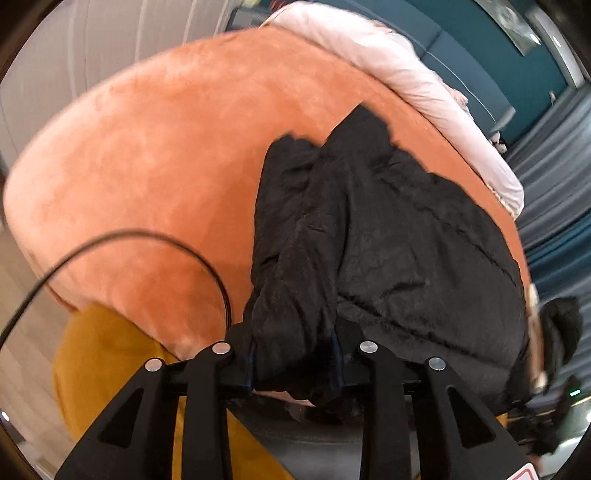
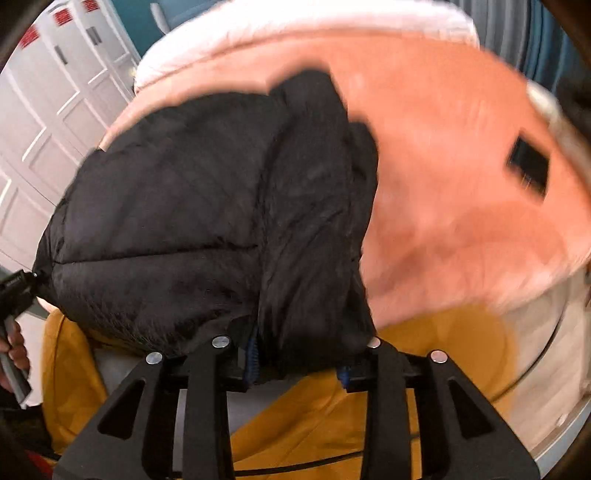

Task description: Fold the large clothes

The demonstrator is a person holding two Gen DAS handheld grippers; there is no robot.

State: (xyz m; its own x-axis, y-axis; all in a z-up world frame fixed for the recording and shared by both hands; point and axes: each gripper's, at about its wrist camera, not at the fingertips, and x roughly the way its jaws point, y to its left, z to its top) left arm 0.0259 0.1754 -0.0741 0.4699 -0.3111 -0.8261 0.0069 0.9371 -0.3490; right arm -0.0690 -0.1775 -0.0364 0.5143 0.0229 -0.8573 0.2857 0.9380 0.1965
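Both grippers clamped on the black puffer jacket's near hem: left gripper [image 1: 295,369] and right gripper [image 2: 299,363], one per corner. Black puffer jacket [image 1: 388,236] lies on the orange bed [image 1: 147,155], long axis running straight away from both. Next fold probably goes forward; neither hand nearer.

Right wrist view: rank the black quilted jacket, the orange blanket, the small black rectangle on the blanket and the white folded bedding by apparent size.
1. Orange blanket and black quilted jacket: alike; the jacket is nearer, so unsure.
2. White folded bedding.
3. Small black rectangle.
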